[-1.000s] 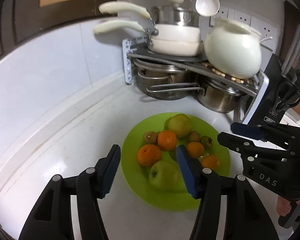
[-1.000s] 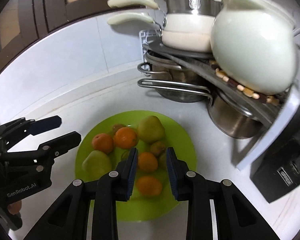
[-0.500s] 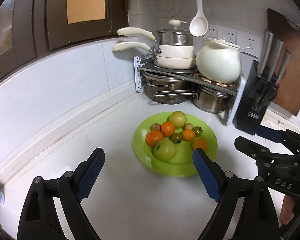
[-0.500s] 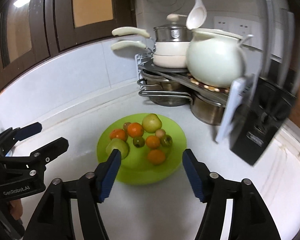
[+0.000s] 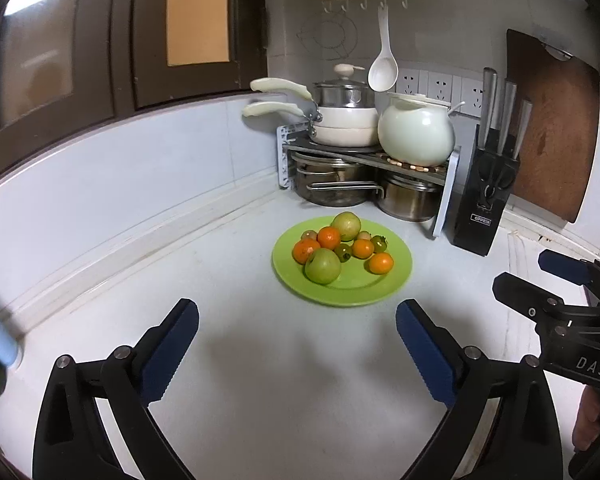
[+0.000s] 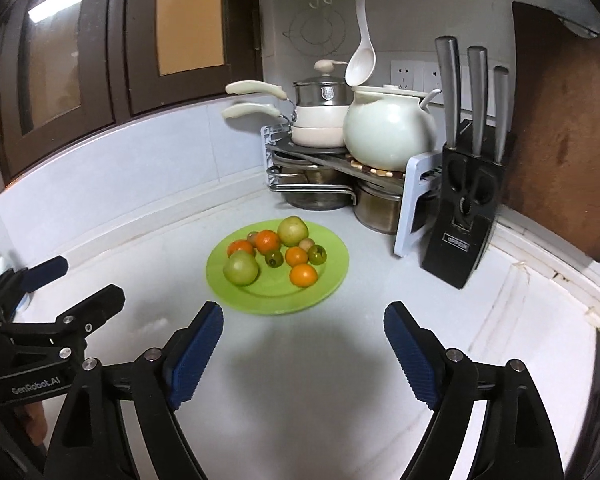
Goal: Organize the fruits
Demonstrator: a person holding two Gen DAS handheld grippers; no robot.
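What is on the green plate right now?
On the green plate: two green apples, four oranges, and several small greenish or brownish fruits. Whatever lies beneath the cluster is covered.

Both tools hang side by side above the table, each tilted forward and down. The left tool (image 5: 297,340) has its two blue-padded fingers (image 5: 168,350) spread wide and opening further, with nothing between them. The right tool (image 6: 303,344) is opening too, its blue pads (image 6: 410,354) apart and empty. In the right wrist view the left tool (image 6: 56,280) shows at the left edge, with part of a bare hand (image 6: 30,414) under its black frame. The right hand's fingers (image 5: 586,416) curl around the right tool's grip (image 5: 540,284).
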